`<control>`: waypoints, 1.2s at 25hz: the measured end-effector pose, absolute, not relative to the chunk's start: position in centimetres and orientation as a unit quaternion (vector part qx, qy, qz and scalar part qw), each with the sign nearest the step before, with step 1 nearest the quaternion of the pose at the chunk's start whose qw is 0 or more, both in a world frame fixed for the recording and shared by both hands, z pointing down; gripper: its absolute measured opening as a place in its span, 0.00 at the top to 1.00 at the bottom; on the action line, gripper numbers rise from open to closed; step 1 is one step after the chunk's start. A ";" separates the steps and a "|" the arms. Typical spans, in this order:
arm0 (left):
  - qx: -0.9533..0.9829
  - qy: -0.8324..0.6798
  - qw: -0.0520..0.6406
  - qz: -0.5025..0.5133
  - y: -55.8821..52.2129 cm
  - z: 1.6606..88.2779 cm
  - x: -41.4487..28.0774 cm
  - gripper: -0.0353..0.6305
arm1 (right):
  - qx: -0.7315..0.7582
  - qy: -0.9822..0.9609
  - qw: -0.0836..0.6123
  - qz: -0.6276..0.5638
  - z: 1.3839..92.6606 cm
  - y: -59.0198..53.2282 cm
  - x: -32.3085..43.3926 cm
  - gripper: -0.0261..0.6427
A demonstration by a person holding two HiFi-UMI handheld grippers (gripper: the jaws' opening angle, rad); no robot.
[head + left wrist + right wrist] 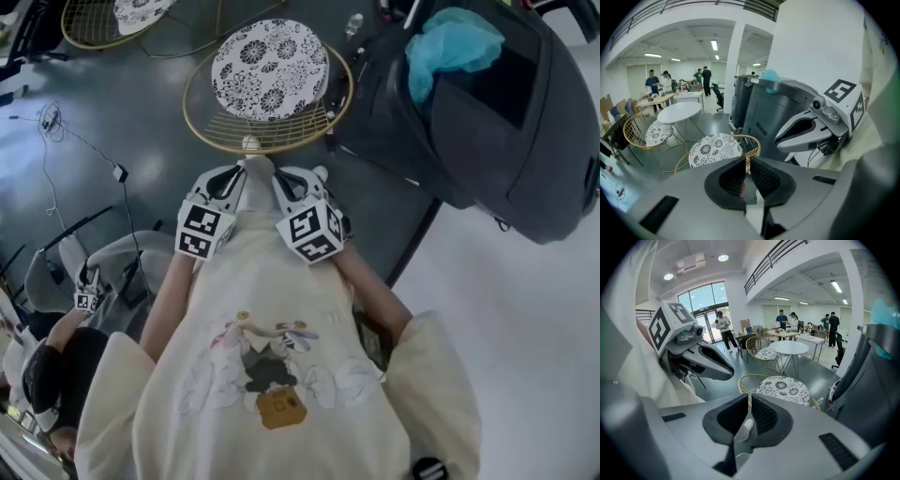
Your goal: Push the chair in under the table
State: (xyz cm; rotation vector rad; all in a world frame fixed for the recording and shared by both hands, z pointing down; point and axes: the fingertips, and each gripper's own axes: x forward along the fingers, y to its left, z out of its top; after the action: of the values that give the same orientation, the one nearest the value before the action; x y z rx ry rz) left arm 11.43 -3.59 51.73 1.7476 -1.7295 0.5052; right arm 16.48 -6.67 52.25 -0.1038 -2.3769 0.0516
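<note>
The chair (270,70) has a gold wire frame and a round black-and-white floral cushion; it stands on the grey floor just ahead of me. Its backrest rim (246,142) is nearest to me. My left gripper (239,175) and right gripper (284,175) are side by side, both shut, with their tips right at that rim; I cannot tell whether they touch it. In the left gripper view the gold wire (748,161) shows just past the shut left gripper (746,165). The right gripper (750,403) points at the same chair (783,388). Beyond it stands a round white table (790,348).
A big dark grey bin (487,103) with a turquoise cloth stands close on the right. A second wire chair (122,19) is at the far left, by the table (679,111). Cables (56,122) lie on the floor. Another person (56,375) crouches at lower left.
</note>
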 end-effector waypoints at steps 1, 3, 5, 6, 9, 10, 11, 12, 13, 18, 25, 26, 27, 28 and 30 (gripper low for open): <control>0.668 -0.646 0.314 0.196 -3.7 51.9 10.6 0.93 | -0.034 -0.926 0.375 0.024 52.3 -7.1 15.8 0.94; 0.684 -0.625 0.312 0.210 -4.0 52.0 9.2 0.93 | -0.024 -0.920 0.390 0.025 52.9 -7.7 14.6 0.94; 0.701 -0.598 0.301 0.247 -4.0 52.6 8.3 0.93 | -0.018 -0.910 0.414 0.008 54.1 -8.3 13.6 0.94; 0.709 -0.579 0.293 0.274 -4.0 53.4 7.8 0.91 | -0.014 -0.905 0.426 0.003 54.7 -8.7 13.0 0.93; 0.725 -0.534 0.290 0.324 -3.0 56.3 6.1 0.84 | 0.015 -0.898 0.439 0.036 56.0 -9.3 11.1 0.90; 0.726 -0.530 0.298 0.322 -2.7 57.2 5.4 0.84 | 0.033 -0.896 0.440 0.055 56.4 -9.7 10.7 0.90; 0.723 -0.532 0.308 0.314 -2.5 57.9 4.4 0.84 | 0.055 -0.893 0.440 0.074 56.8 -10.4 10.3 0.89; 0.718 -0.540 0.320 0.301 -2.5 58.5 3.3 0.84 | 0.080 -0.890 0.439 0.092 57.2 -11.1 10.1 0.89; 0.710 -0.551 0.332 0.286 -2.4 58.9 2.2 0.84 | 0.105 -0.887 0.437 0.108 57.5 -12.0 10.0 0.88; 0.618 -0.625 0.425 0.216 -0.5 61.6 -3.6 0.84 | 0.197 -0.871 0.431 0.130 59.1 -15.7 11.1 0.86; 0.458 -0.709 0.529 0.088 1.5 65.9 -9.3 0.84 | 0.334 -0.822 0.423 0.187 62.0 -20.4 14.6 0.84; 0.435 -0.718 0.538 0.073 1.7 66.6 -9.6 0.84 | 0.353 -0.810 0.420 0.207 62.7 -20.8 15.3 0.84; 0.411 -0.729 0.544 0.058 1.9 67.3 -9.9 0.84 | 0.371 -0.799 0.416 0.226 63.5 -20.9 15.9 0.84; 0.387 -0.740 0.548 0.046 2.1 67.8 -10.0 0.84 | 0.387 -0.788 0.412 0.244 64.2 -21.0 16.4 0.84; 0.345 -0.753 0.559 0.032 2.5 68.8 -9.7 0.84 | 0.413 -0.767 0.404 0.279 65.6 -20.9 17.3 0.83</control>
State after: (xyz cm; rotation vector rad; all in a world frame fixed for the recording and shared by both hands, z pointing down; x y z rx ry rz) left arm -9.72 2.51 68.83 0.8123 -1.7761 0.0757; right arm 17.29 -20.86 65.59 1.0441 -1.9373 0.7048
